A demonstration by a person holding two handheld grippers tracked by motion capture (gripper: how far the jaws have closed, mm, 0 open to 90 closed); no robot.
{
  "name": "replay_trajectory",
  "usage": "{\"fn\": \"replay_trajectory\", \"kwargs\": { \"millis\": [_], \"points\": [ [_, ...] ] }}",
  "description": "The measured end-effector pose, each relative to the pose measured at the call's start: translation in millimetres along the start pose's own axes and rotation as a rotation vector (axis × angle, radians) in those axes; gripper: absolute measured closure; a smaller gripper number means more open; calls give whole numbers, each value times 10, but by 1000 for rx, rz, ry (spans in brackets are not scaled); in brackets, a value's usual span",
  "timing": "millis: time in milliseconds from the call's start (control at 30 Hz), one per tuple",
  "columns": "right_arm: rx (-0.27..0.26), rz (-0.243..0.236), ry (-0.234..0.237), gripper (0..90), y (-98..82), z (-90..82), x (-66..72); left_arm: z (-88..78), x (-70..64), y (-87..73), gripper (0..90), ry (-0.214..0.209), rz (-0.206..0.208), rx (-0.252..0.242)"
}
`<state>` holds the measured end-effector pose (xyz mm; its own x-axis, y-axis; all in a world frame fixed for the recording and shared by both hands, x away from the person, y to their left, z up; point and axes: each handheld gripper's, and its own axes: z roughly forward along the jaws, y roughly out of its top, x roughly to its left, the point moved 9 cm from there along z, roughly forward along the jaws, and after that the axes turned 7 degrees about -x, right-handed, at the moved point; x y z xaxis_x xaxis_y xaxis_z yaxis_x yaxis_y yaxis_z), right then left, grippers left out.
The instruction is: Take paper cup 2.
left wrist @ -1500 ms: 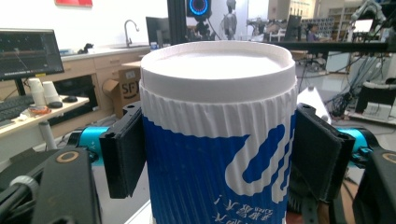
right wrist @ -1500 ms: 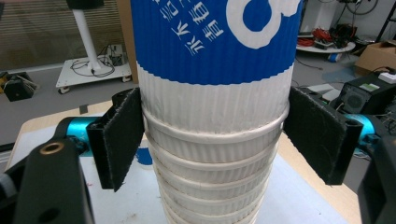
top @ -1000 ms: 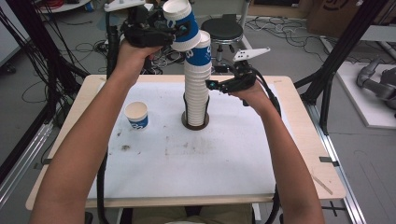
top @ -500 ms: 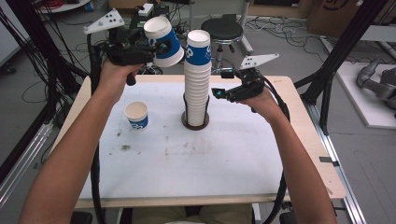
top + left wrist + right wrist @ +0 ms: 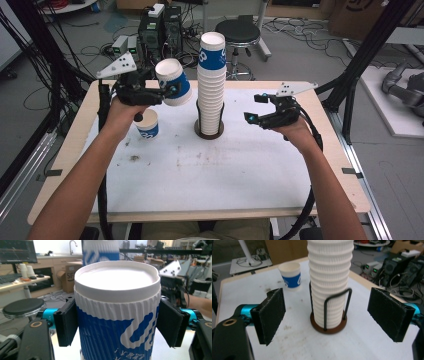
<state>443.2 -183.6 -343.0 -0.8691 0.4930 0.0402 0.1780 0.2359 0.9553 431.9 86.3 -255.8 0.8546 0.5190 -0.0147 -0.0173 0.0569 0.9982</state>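
Observation:
My left gripper [image 5: 167, 91] is shut on a blue-and-white ribbed paper cup [image 5: 174, 82], held tilted in the air left of the stack's top. In the left gripper view that cup [image 5: 117, 322] stands between both pads [image 5: 65, 325] with its white end up. A tall stack of the same cups [image 5: 211, 85] stands in a dark wire holder [image 5: 209, 131] at the table's middle back. My right gripper [image 5: 254, 107] hangs open just right of the stack, pointing at it. In the right gripper view the stack [image 5: 329, 277] stands beyond the gripper [image 5: 329, 314], apart from its wide-set jaws.
One upright cup [image 5: 148, 125] stands on the white table [image 5: 240, 200] below my left gripper, also seen as the cup [image 5: 291, 276] behind the stack. A black stool [image 5: 239, 32] and electronics with cables lie on the floor behind the table.
My left hand has carried the cup down and to the left, away from the stack's top. My right gripper has drawn back to the right, off the stack.

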Motion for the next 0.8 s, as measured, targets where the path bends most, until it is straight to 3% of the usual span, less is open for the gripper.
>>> {"fn": "replay_trajectory", "kwargs": {
  "millis": [467,633,800],
  "points": [
    [17,33,-55,151,-540,-94,99,-104,-134,-608,263,-23,-26,29],
    [21,36,-55,150,-608,-41,152,-103,-197,-731,262,-41,-14,52],
    [28,35,-59,151,-647,-2,172,-100,-232,-749,262,-42,-6,57]
  ]
}}
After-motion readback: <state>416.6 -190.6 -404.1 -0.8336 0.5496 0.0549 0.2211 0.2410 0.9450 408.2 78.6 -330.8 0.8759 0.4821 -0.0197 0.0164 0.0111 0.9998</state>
